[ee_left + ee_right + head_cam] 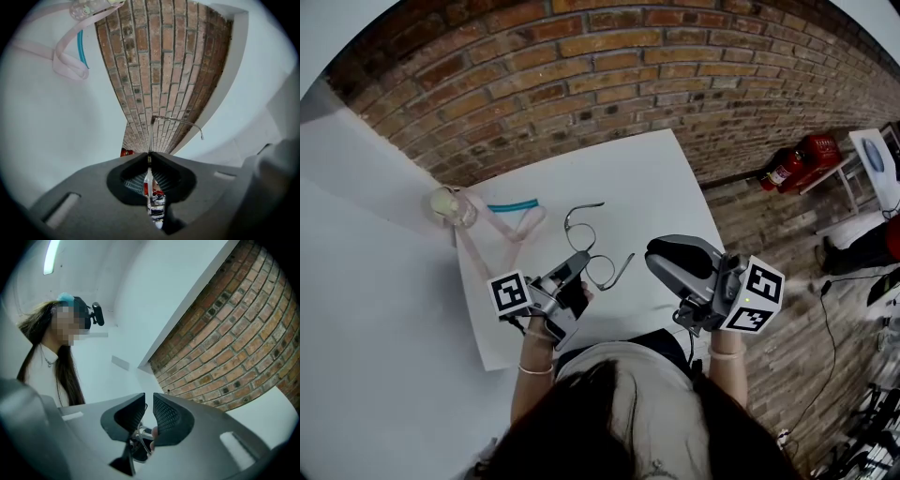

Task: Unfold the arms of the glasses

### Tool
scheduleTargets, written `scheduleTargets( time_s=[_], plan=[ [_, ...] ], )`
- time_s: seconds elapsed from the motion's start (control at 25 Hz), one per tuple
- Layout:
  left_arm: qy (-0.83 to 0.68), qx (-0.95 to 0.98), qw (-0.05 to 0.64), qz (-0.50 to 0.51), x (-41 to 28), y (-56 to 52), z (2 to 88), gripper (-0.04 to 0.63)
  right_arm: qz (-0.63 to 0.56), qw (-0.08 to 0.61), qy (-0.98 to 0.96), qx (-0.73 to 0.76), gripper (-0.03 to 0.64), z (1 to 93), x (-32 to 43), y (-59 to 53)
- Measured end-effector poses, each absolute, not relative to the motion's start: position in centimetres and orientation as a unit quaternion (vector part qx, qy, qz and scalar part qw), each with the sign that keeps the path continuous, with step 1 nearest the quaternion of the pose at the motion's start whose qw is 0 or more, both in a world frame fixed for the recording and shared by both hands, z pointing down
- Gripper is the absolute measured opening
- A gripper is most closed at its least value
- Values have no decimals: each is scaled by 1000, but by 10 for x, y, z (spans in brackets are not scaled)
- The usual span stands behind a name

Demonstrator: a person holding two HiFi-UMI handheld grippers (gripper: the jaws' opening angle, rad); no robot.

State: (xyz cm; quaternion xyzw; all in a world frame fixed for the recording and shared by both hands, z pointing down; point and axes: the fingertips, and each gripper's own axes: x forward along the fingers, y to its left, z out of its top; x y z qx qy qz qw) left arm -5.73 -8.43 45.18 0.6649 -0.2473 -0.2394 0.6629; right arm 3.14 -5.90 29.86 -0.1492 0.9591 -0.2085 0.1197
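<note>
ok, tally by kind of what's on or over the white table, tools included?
Thin metal wire-frame glasses: 1
Pale pink strap with a clear round piece: 1
Teal strip: 1
Handheld tools: 2 (left tool clamped on the glasses, right tool empty, jaws slightly apart)
Total: 5

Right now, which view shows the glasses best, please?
The head view: both lenses and spread arms of the glasses show. The left gripper view gives only an edge-on rim and one arm; the right gripper view, almost nothing.
</note>
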Motion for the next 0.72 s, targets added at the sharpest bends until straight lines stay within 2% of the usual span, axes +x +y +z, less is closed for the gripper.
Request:
scheduleTargets(
  time_s=[0.28, 0.72],
  plan=[
    [-251, 666, 659, -242, -59, -79, 451, 23, -209, 108, 951, -201, 46, 312, 40, -70],
    [-247, 666, 655, -258, -58, -75, 444, 23, -180, 33, 948, -262, 34, 348, 37, -83]
  ],
)
